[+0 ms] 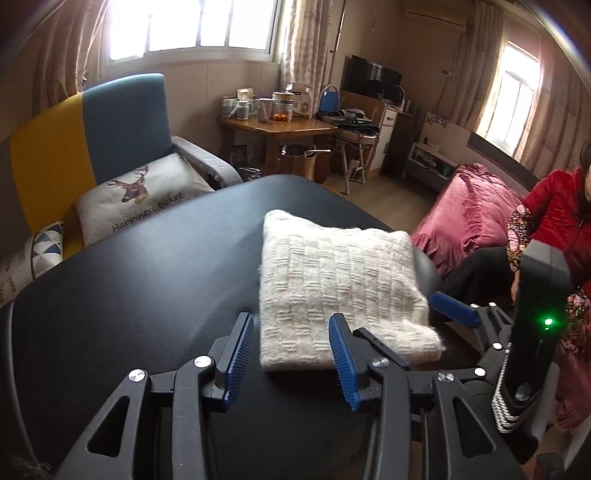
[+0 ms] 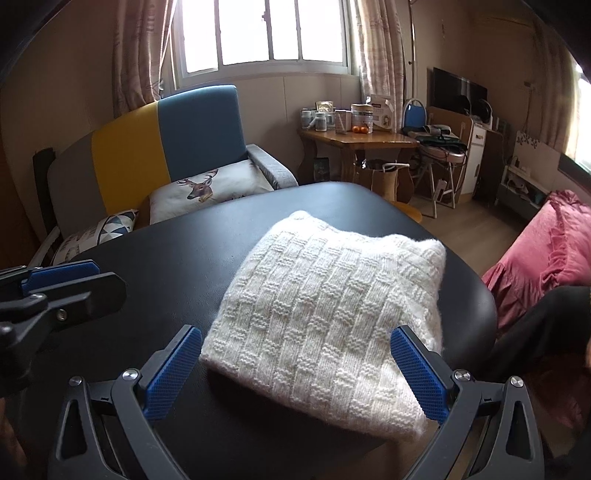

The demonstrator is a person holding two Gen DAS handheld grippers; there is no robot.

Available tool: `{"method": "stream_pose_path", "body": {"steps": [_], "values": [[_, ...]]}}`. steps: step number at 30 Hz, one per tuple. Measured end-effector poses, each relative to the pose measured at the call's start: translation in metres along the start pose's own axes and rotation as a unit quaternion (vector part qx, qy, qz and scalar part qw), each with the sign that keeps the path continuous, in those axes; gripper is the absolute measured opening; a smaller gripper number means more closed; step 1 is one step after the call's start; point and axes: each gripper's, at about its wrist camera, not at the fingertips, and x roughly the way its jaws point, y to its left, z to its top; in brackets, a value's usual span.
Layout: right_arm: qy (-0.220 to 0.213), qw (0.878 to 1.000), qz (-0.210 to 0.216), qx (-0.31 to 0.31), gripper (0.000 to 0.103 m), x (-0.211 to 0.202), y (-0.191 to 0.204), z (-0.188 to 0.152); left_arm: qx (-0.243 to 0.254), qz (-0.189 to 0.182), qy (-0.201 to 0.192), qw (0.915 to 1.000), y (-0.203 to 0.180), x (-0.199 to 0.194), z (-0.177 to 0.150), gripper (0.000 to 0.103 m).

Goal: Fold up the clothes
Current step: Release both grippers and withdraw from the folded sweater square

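My left gripper (image 1: 291, 354) hangs low over the near edge of the black table (image 1: 129, 288), fingers spread, nothing between the blue pads (image 1: 240, 354). The right-hand pad sits over the near left corner of the folded white knit sweater (image 1: 332, 288); I cannot tell whether it touches.

My right gripper (image 2: 295, 373) is also spread wide, its pads flanking the sweater's near edge without pinching it.

The sweater (image 2: 325, 317) lies folded into a rough square, flat on the table (image 2: 177, 273), toward its right edge, the far right corner close to the rim.

Left of the table: deer-print cushion (image 2: 207, 188) on a yellow-and-blue sofa (image 2: 166, 147).

Right: a pink bedspread (image 2: 546, 251) and a person in a red jacket (image 1: 554, 210).

Far: a wooden side table (image 2: 369, 142) crowded with jars, under the window (image 2: 266, 33).
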Motion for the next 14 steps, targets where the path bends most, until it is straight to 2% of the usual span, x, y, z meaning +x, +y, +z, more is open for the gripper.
{"method": "stream_pose_path", "body": {"steps": [6, 9, 14], "values": [[0.009, 1.0, -0.004, 0.008, 0.103, 0.004, -0.005, -0.004, 0.001, 0.01, -0.017, 0.9998, -0.002, -0.003, 0.003, 0.043], [0.014, 1.0, -0.003, 0.008, 0.103, 0.006, -0.005, -0.006, 0.011, 0.026, -0.038, 0.9989, -0.004, -0.008, 0.003, 0.043], [0.02, 1.0, -0.007, 0.011, 0.103, 0.009, -0.006, -0.012, 0.025, 0.051, -0.045, 0.9974, -0.007, -0.009, 0.0, 0.043]]}}
